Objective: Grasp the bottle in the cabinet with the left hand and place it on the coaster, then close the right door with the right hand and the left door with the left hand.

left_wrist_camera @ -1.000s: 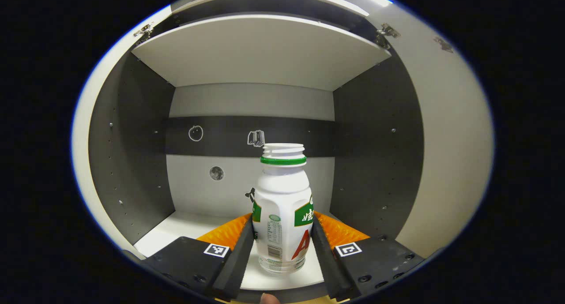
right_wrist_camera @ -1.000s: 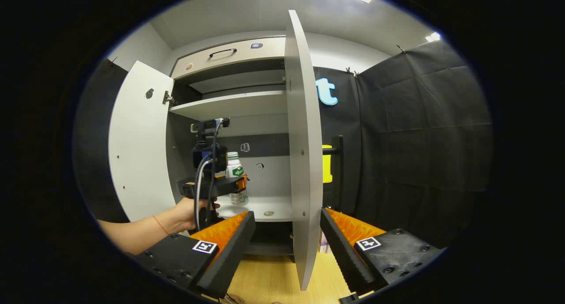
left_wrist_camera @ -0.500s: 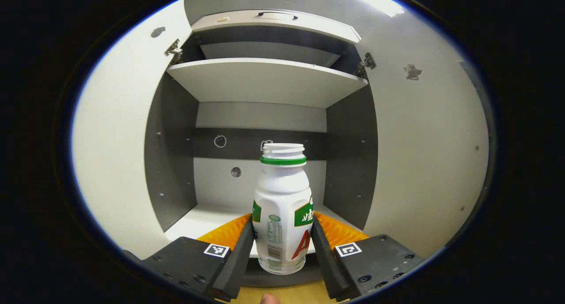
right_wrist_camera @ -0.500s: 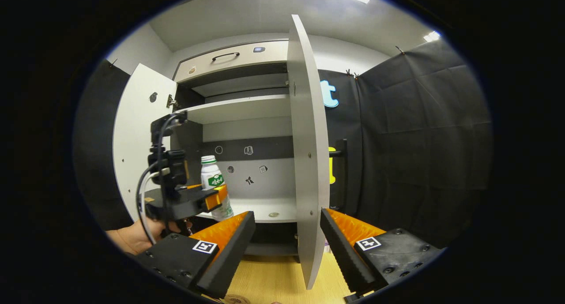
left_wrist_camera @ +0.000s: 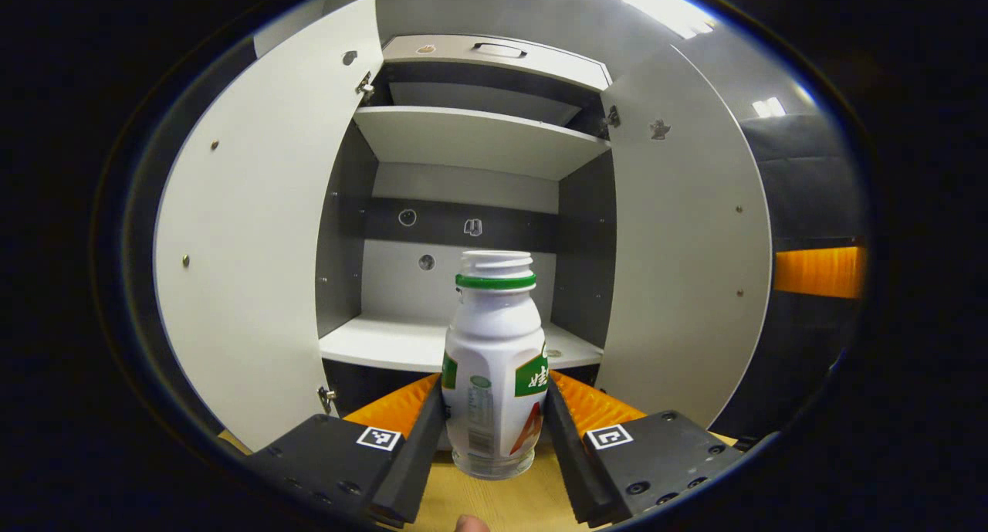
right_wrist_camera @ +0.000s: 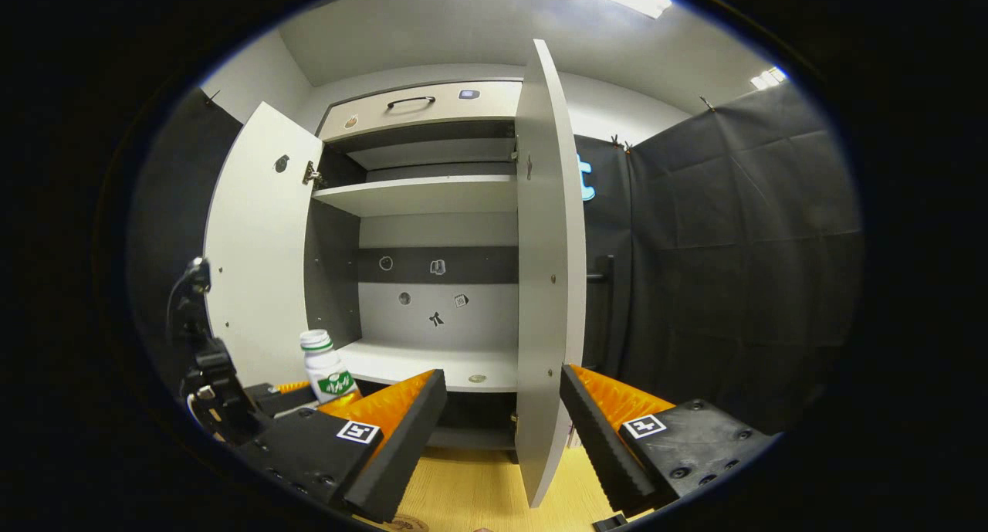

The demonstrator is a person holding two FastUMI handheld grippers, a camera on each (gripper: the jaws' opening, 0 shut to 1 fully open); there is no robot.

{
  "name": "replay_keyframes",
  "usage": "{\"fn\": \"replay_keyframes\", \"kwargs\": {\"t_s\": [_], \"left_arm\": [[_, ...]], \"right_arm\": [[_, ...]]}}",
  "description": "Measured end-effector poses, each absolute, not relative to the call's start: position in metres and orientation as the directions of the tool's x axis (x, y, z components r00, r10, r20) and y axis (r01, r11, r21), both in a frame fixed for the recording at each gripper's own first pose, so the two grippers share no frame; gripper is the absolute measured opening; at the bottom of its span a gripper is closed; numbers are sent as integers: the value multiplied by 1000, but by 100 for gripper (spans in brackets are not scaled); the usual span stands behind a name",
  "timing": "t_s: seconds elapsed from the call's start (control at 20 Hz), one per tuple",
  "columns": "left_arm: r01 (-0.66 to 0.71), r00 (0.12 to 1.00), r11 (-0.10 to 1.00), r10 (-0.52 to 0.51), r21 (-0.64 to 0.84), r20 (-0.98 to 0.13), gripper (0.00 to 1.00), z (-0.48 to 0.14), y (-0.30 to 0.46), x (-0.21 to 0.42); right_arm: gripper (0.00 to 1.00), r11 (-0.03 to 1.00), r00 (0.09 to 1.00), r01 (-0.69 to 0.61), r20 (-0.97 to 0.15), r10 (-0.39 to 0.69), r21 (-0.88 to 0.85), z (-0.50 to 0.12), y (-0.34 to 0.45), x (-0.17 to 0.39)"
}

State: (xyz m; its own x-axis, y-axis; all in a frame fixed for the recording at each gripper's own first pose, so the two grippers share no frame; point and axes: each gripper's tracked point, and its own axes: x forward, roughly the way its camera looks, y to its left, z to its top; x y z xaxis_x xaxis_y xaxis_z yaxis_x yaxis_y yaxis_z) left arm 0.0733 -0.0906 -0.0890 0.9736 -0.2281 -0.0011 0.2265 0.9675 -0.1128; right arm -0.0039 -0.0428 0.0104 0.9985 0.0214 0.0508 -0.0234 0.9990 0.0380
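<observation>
Between your left gripper's (left_wrist_camera: 494, 432) fingers the bottle (left_wrist_camera: 494, 362) sits pinched upright, clear of the cabinet (left_wrist_camera: 463, 142) shelf and above the bench for carrying to the coaster, while your right gripper's (right_wrist_camera: 502, 420) fingers stay spread around the right door's (right_wrist_camera: 549, 285) edge.

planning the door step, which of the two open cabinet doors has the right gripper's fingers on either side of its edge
The right door. In the right gripper view its edge stands between the open right gripper, untouched. The left door swings off beside the bottle.

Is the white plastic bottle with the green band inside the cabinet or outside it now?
Outside: the white plastic bottle with the green band, held upright, is in front of the open grey cabinet.
</observation>
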Motion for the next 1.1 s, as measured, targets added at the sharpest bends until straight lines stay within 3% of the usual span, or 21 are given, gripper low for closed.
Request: {"fn": "replay_keyframes", "kwargs": {"t_s": [0.5,0.85,1.1], "left_arm": [[267,960,961,-272,-75,-69,72,-218,-98,-9],[357,930,932,-361,-63,-64,73,-294,-122,-30],[361,926,931,-365,-55,-98,73,-340,-121,-34]], "right_arm": [[99,1000,997,-10,74,11,-18,9,-42,-11],[98,1000,998,-26,56,27,-14,5,-45,-9],[98,998,1000,-8,24,10,-64,-11,-61,-16]]}}
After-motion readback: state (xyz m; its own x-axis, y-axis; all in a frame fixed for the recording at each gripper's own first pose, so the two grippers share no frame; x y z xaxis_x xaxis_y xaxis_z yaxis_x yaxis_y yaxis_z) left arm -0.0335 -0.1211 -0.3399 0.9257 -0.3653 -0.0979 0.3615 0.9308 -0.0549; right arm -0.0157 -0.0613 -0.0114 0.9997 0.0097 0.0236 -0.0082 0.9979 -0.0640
